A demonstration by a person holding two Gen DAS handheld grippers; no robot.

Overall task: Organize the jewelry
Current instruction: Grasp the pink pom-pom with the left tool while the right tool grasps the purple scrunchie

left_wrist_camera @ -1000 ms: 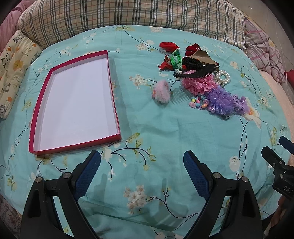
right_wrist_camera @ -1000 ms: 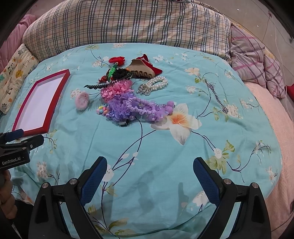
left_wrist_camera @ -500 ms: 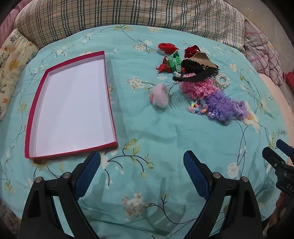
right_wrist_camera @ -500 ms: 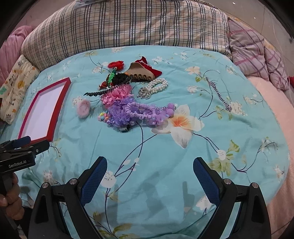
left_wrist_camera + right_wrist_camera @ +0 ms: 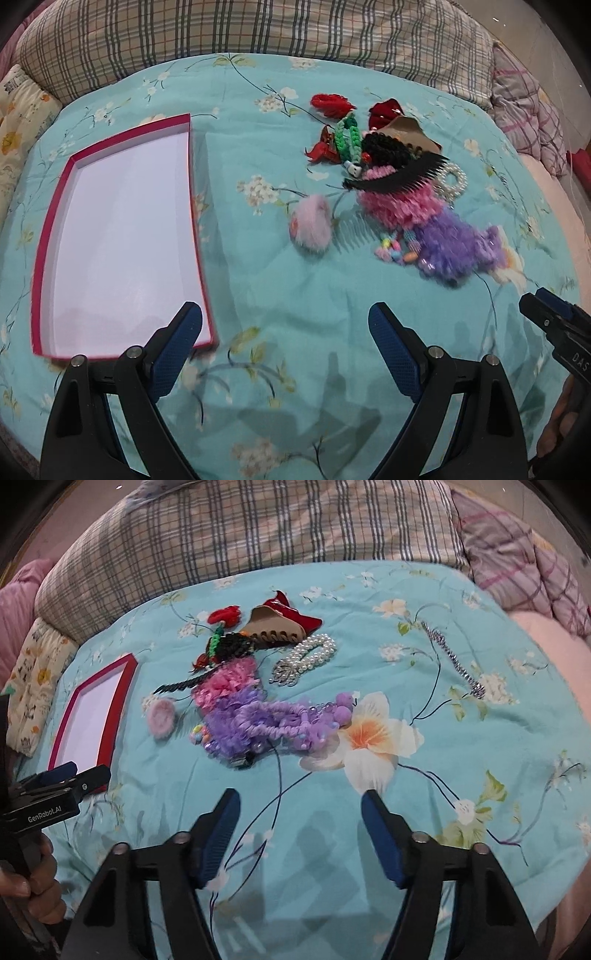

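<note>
A heap of hair ornaments and jewelry lies on the turquoise floral bedspread: a purple scrunchie (image 5: pixel 258 720), a pink one (image 5: pixel 402 206), a black comb (image 5: pixel 399 177), a tan claw clip (image 5: pixel 277 627), a pearl bracelet (image 5: pixel 314 653), red pieces (image 5: pixel 330 105). A pink pom-pom (image 5: pixel 312 229) lies apart, left of the heap. A silver chain (image 5: pixel 450 661) lies alone at the right. The red-rimmed white box (image 5: pixel 122 236) sits empty at the left. My left gripper (image 5: pixel 284 325) is open above the bedspread beside the box's near corner. My right gripper (image 5: pixel 299 812) is closing with nothing between its fingers, short of the purple scrunchie.
A plaid pillow (image 5: pixel 258 26) runs along the far edge of the bed. A pink checked pillow (image 5: pixel 517 542) lies at the far right, a patterned cushion (image 5: pixel 33 679) at the left. A hand (image 5: pixel 26 878) holds the left gripper's handle.
Both grippers have moved forward toward the heap and the box. The right gripper's jaws have narrowed. The left gripper now reaches the box's near corner.
</note>
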